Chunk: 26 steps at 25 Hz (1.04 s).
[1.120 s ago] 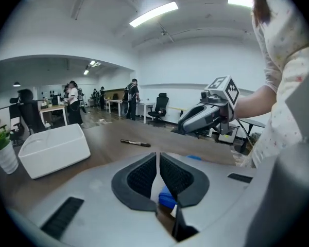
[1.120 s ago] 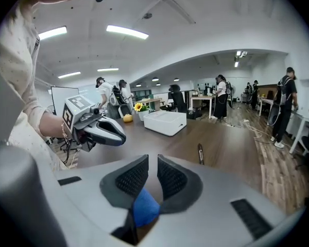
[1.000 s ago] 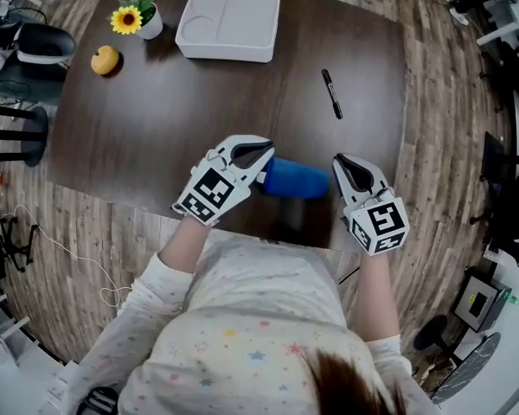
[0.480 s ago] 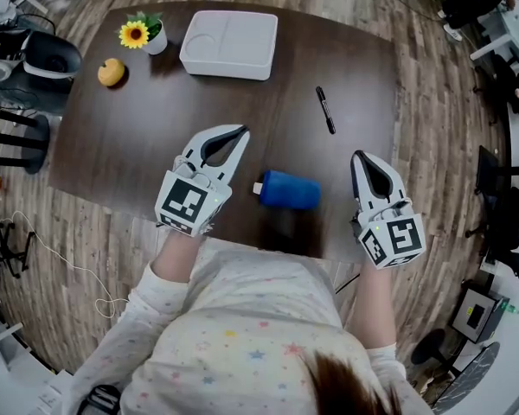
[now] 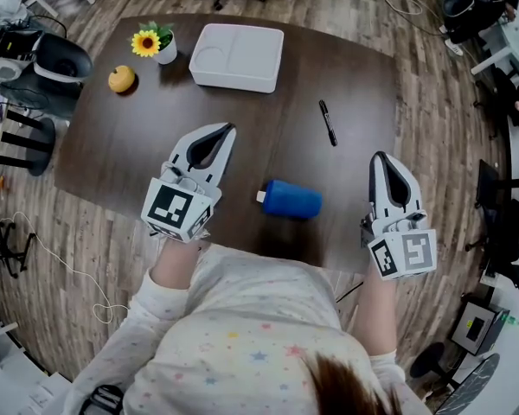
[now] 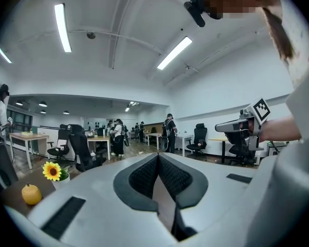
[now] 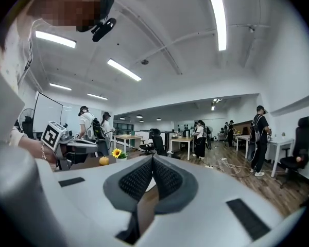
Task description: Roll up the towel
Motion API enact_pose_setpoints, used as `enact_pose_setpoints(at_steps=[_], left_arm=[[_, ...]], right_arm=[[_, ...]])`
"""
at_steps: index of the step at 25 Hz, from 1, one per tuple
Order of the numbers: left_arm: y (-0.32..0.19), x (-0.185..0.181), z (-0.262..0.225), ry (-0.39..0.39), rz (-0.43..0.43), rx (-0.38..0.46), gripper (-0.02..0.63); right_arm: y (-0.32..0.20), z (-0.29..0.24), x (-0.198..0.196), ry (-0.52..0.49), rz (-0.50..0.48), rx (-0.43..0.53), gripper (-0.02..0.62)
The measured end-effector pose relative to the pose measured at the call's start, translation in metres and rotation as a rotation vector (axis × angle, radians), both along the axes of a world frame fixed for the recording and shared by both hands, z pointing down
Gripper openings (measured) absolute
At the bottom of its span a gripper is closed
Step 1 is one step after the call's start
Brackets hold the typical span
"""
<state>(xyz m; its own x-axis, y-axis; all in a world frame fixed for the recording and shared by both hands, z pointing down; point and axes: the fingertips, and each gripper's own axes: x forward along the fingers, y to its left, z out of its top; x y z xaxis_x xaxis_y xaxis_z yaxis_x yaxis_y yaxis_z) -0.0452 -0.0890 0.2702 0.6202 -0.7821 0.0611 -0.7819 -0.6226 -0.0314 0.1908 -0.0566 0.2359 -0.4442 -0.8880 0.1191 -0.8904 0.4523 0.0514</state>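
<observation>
As blue cloth towel [image 5: 291,199] lies rolled on dark surface [image 5: 112,150], left hand-held gripper [image 5: 226,129], right hand-held gripper [image 5: 381,156] hang aside, pressed together, empty.

The blue towel [image 5: 291,199] lies rolled into a short cylinder on the dark table [image 5: 138,145]. The left gripper [image 5: 226,129] hangs to the towel's left and the right gripper [image 5: 379,156] to its right. Both are clear of it, with jaws drawn together and empty. Beyond the towel lie a black pen [image 5: 327,122], a white tray [image 5: 237,55], a potted sunflower [image 5: 154,44] and an orange fruit [image 5: 121,79].
</observation>
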Motion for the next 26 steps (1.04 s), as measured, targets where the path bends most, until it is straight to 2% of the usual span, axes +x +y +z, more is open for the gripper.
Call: enact_pose_setpoints(at_steps=[9,26], left_arm=[[0.001,-0.013,-0.032,0.009,-0.052,0.068,0.012],[0.002,-0.013,-0.033,0.019,-0.058,0.073,0.012]], right_arm=[[0.004,-0.027,-0.001,-0.018,0.015,0.064,0.000],[0.008,-0.032,-0.016,-0.011,-0.006,0.101,0.000]])
